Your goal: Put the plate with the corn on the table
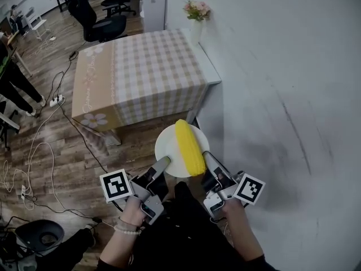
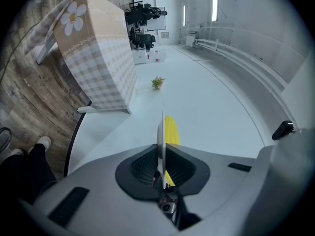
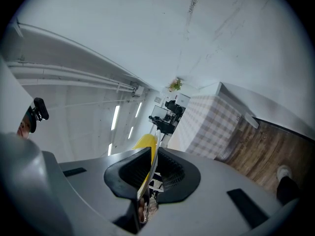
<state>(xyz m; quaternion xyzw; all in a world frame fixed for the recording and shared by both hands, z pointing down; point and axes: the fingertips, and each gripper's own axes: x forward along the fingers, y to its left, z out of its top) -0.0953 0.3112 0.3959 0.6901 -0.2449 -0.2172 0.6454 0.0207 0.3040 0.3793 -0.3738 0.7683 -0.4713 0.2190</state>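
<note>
Left of frame: wood floor with loose cables (image 1: 39,129). The table (image 1: 141,72), under a checked cloth, sits at 11 o'clock from the load; its top looks bare.

Left gripper (image 1: 163,164): jaws pinched on the plate (image 1: 168,145) rim at about 7 o'clock. In the left gripper view the rim runs edge-on between the pads (image 2: 147,168).

Plate: white, in the air above the floor, near the table's front edge but not over it. The corn (image 1: 190,147) lies on its right half, running roughly 12 to 6.

Right gripper (image 1: 206,157): jaws clamped on the rim at about 4 o'clock, next to the corn's near end. The right gripper view shows the rim caught between the pads (image 3: 132,173).

Right of frame: plain white wall (image 1: 293,95).

Status, by judgement: pickup done, two-sided hold looks firm, carry under way. Left to do: bring the plate over the cloth, lower it flat, and release both grips. Watch for the corn rolling.
</note>
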